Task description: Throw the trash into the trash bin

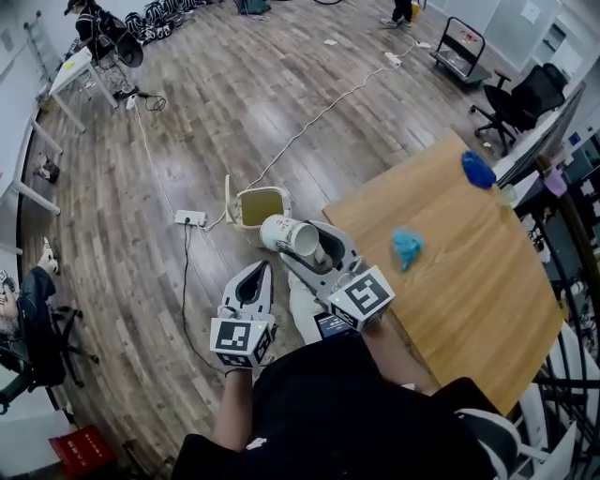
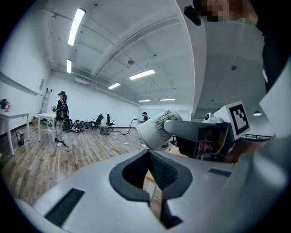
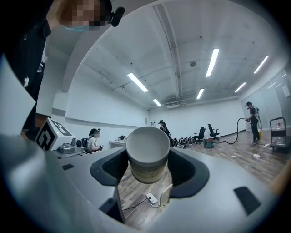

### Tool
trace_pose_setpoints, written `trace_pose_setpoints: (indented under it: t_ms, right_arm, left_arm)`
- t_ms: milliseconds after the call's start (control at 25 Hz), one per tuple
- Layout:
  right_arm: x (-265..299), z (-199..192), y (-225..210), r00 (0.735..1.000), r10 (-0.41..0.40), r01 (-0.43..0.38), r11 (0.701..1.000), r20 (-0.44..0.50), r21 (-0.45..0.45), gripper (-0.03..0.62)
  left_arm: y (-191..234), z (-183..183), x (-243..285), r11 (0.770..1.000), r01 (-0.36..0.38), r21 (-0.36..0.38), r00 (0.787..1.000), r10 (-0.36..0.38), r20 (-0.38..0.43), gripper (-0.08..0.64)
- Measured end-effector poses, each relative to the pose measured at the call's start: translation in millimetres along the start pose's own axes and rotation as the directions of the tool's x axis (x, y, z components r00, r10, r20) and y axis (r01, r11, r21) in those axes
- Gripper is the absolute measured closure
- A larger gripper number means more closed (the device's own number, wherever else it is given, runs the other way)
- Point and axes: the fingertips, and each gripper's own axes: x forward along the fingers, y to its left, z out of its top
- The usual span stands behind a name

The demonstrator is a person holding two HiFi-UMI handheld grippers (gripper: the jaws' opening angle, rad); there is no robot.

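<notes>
A: Right gripper [image 1: 305, 246] first. Its jaws stand well apart and clamp a white paper cup [image 1: 286, 234] between the pads, tipped on its side.

B: The right gripper view agrees. The cup fills the gap, pads on both flanks, one round end facing the camera.

A: And the left gripper [image 1: 261, 272]?

B: Tips together, nothing between them. It hangs just beside the right one, a little nearer the person.

A: Where is the cup against the trash bin [image 1: 242, 211]?

B: In the head view the cup overlaps the bin's near rim. The bin stands on the floor with its lid tipped up, just off the table corner.

A: The table [image 1: 469, 300] is pale wood, at the right. Two crumpled blue scraps lie on it: a light blue one [image 1: 407, 247] near the middle and a darker one [image 1: 477, 170] at the far edge.

B: Round about, a wood-plank floor [image 1: 216, 103], a white power strip [image 1: 190, 218] near the bin with cables trailing off, and black office chairs [image 1: 525, 98] beyond the table. A person [image 1: 94, 23] stands by a white desk in the far corner.
</notes>
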Motion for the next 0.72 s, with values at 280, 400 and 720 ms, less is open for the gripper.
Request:
trace_pose_setpoints:
  t_ms: [280,400,720]
  right_arm:
    - [113.0,12.1,-83.9,0.999,0.033,-0.033,0.999,0.007,0.024,0.327]
    - [151.9,12.9,-125.7,0.999,0.035,-0.035,0.999,0.000,0.027,0.326]
    - [228.0,16.1,-201.0,0.999,0.051,-0.050,0.998,-0.015,0.045,0.327]
  left_arm:
    - [104.9,60.8,90.2,0.998,-0.066,0.011,0.998,0.065,0.015,0.561]
    - [137.8,84.3,125.8,0.998,-0.067,0.009,0.997,0.067,0.028,0.561]
    - [193.6,99.0,192.5,0.993,-0.120,0.007,0.993,0.120,-0.009,0.561]
